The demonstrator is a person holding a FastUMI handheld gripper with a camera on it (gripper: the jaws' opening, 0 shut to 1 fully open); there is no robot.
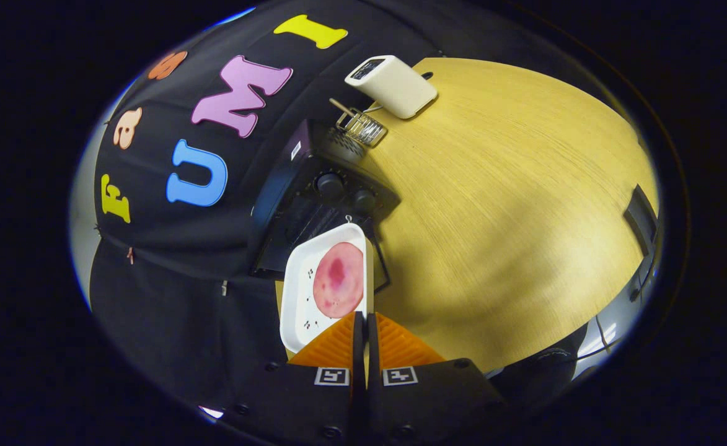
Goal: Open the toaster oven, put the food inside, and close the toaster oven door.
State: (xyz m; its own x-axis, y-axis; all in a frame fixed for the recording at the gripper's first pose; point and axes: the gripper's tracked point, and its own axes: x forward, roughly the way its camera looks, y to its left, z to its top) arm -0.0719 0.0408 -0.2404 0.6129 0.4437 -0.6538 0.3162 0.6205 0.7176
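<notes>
Tray (pixel 304 291) rim is pinched between the 2 closed fingers of the gripper (pixel 363 334), so the food (pixel 338 280) (a pink slice) is carried toward the toaster oven (pixel 320 198).

Ribbed, wedge-shaped fingers (pixel 338 344) on a dark housing. Square coded marker on each side. Round screws below.

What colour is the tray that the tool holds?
White, seen in the gripper view: tray, clamped by the tool.
</notes>
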